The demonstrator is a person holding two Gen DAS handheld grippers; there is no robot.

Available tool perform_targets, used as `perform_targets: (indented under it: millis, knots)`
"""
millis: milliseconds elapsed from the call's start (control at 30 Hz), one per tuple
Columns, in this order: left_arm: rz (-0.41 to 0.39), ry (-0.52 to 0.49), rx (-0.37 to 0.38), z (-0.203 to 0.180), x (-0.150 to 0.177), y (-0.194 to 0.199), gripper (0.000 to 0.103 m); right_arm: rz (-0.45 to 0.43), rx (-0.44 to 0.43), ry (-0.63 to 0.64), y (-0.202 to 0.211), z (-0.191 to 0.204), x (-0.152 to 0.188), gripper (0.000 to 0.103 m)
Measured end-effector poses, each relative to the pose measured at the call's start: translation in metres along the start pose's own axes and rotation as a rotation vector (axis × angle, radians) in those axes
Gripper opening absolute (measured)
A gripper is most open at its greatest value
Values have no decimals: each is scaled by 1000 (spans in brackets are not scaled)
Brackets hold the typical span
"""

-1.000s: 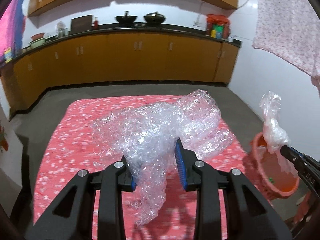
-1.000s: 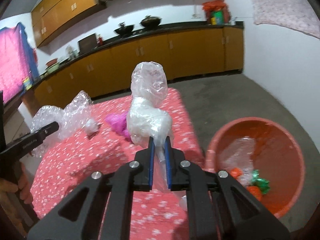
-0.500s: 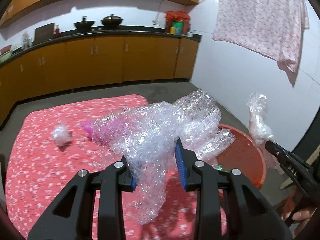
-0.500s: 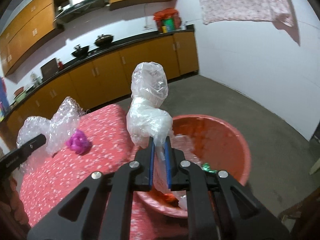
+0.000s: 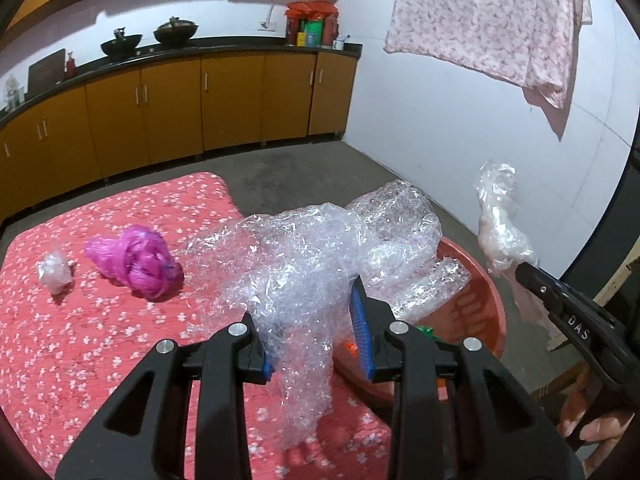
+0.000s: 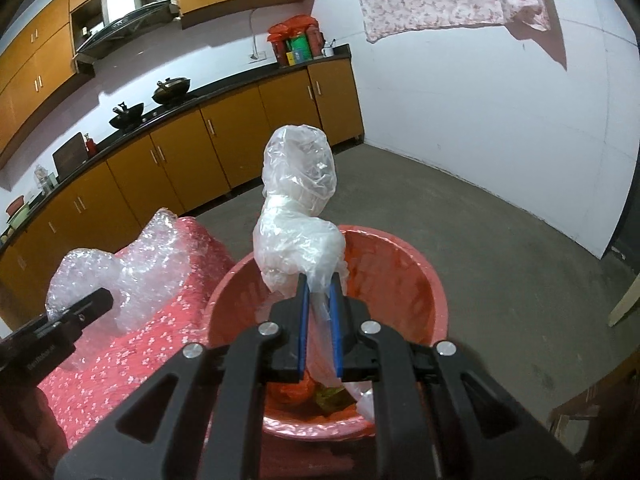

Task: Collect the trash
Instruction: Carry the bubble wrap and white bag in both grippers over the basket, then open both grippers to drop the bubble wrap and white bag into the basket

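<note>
My left gripper (image 5: 310, 320) is shut on a big crumpled sheet of bubble wrap (image 5: 320, 248) and holds it over the table's right edge, partly above the red tub (image 5: 486, 300). It also shows in the right wrist view (image 6: 128, 268). My right gripper (image 6: 319, 300) is shut on a clear plastic bag (image 6: 298, 216) and holds it above the red tub (image 6: 400, 264); the bag shows in the left wrist view too (image 5: 500, 224). A pink plastic bag (image 5: 136, 260) and a small white wad (image 5: 54, 272) lie on the table.
The table has a red flowered cloth (image 5: 60, 340). The tub holds orange and green trash (image 6: 316, 392). Yellow cabinets (image 5: 172, 108) run along the back wall. A flowered cloth (image 5: 488, 16) hangs on the right wall. Grey floor (image 6: 500, 240) lies beyond the tub.
Both grippers have swung right with their loads: the bubble wrap now reaches over the tub, and the clear bag has moved from beside the table to above the tub.
</note>
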State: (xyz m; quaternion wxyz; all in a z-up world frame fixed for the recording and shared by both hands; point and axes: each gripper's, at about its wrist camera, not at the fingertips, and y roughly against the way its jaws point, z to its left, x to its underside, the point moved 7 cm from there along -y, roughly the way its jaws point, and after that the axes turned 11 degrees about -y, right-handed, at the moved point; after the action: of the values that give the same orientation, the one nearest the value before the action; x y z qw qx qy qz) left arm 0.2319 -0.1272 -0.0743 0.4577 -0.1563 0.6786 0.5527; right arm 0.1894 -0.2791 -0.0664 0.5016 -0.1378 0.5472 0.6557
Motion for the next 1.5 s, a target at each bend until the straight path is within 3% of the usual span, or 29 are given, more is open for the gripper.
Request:
perform_targets:
  millis: [1000, 1200, 1500]
  knots:
    - [61, -42, 71, -61, -12, -55, 31, 27, 36, -88, -29, -28, -10, 11]
    - [77, -51, 95, -70, -11, -64, 32, 34, 7, -82, -33, -25, -9, 17]
    - [101, -23, 126, -67, -3, -69, 50, 31, 15, -94, -31, -36, -4, 32]
